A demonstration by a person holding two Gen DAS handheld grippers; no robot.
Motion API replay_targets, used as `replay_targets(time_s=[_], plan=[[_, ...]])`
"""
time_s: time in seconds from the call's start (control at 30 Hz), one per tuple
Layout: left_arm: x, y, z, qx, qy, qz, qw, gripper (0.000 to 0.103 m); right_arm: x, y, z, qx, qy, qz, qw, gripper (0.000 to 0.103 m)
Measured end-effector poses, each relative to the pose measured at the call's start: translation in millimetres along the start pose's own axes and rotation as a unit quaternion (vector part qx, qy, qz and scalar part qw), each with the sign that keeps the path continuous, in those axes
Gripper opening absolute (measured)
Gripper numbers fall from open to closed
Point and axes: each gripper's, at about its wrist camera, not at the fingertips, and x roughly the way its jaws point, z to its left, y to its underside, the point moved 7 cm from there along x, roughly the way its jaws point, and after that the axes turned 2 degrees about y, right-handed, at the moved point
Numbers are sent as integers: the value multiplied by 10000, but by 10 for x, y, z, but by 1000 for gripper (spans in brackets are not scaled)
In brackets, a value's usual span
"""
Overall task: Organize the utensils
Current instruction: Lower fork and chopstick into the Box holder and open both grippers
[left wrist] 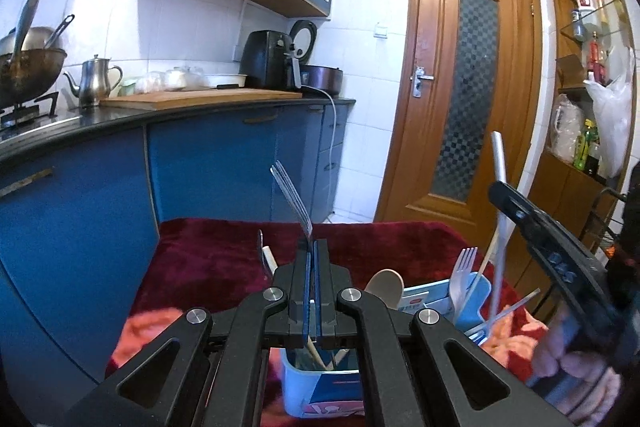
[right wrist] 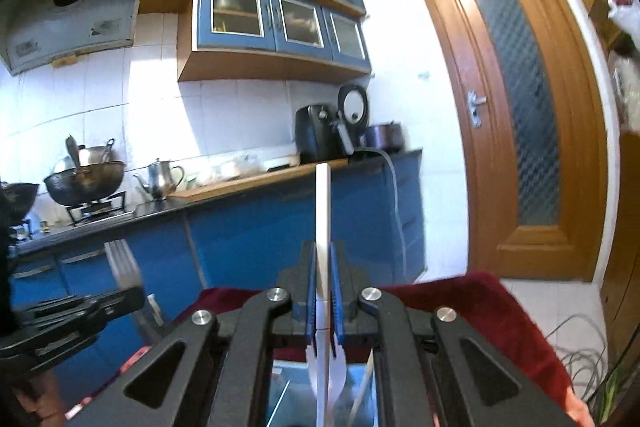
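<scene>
Left tool (left wrist: 312,247) pinches a clear fork (left wrist: 291,195), tines up.

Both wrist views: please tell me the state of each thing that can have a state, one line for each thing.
left gripper: shut on a fork.
fork: held, tines up, tilted.
right gripper: shut on a white utensil.
white utensil: held upright.
blue box: holding a plastic fork and sticks.
door: closed.
wall cabinets: doors closed.
wok: on the stove, utensils inside.
</scene>
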Motion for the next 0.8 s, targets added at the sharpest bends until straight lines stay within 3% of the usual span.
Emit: replay_targets(time_s=[0.13, 0.3, 0.37, 0.43, 0.57, 0.63, 0.8], plan=[[6, 14, -8, -17, 51, -5, 10000, 1, 75, 94, 38, -117, 53, -17, 9999, 9], [46, 75, -5, -100, 132, 156, 9997, 2, 59, 309, 57, -213, -8, 281, 9994, 9], [56, 102, -8, -149, 182, 229, 9995, 3, 9, 329, 44, -136, -60, 377, 9992, 19], [45, 125, -11, -190, 207, 259, 9993, 9, -58, 303, 34, -60, -113, 374, 9992, 29], [-40, 109, -43, -192, 260, 218, 9992, 21, -188, 235, 61, -101, -146, 285, 9994, 30], [-125, 84, -75, -170, 278, 169, 9993, 32, -262, 194, 76, -131, -142, 236, 9995, 31], [-358, 18, -157, -92, 308, 73, 9995, 33, -476, 61, 119, -40, -168, 225, 9996, 31]])
